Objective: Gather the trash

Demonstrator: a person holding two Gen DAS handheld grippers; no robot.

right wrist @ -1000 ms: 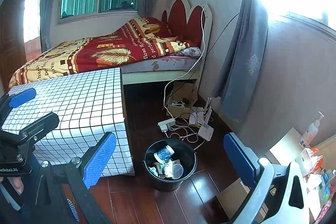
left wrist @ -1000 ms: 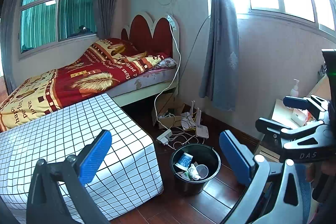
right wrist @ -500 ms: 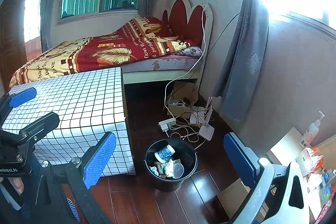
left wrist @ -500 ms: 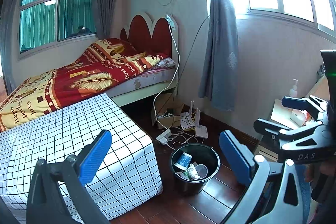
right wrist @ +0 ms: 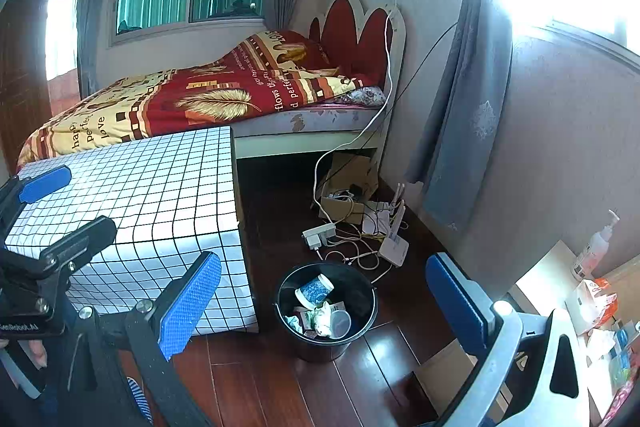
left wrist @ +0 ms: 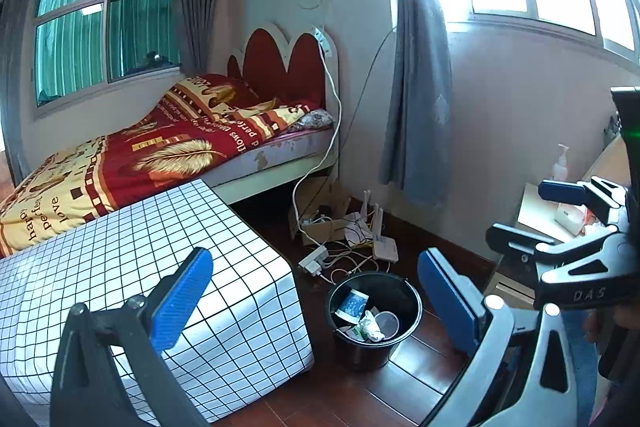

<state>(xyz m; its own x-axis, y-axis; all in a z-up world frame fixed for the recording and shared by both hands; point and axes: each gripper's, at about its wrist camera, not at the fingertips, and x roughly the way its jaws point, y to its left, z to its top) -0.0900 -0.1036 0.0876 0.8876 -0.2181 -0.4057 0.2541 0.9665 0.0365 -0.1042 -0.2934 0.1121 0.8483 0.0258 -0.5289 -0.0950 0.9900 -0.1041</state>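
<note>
A black bucket (left wrist: 412,303) stands on the wooden floor and holds trash: a blue-patterned cup (left wrist: 352,305), crumpled paper and a clear lid. It also shows in the right wrist view (right wrist: 364,287) with the cup (right wrist: 314,290) inside. My left gripper (left wrist: 316,303) is open and empty, held above and in front of the bucket. My right gripper (right wrist: 324,307) is open and empty, also above the bucket. Each gripper shows at the edge of the other's view.
A table with a white checked cloth (left wrist: 120,267) stands left of the bucket. A bed (left wrist: 160,147) is behind it. Cables, a power strip (right wrist: 320,233) and a router (right wrist: 394,251) lie on the floor. A low shelf with a tissue pack (right wrist: 592,301) is at right.
Both views have shifted very slightly; the bucket and grippers keep nearly the same places. Both grippers stay open.
</note>
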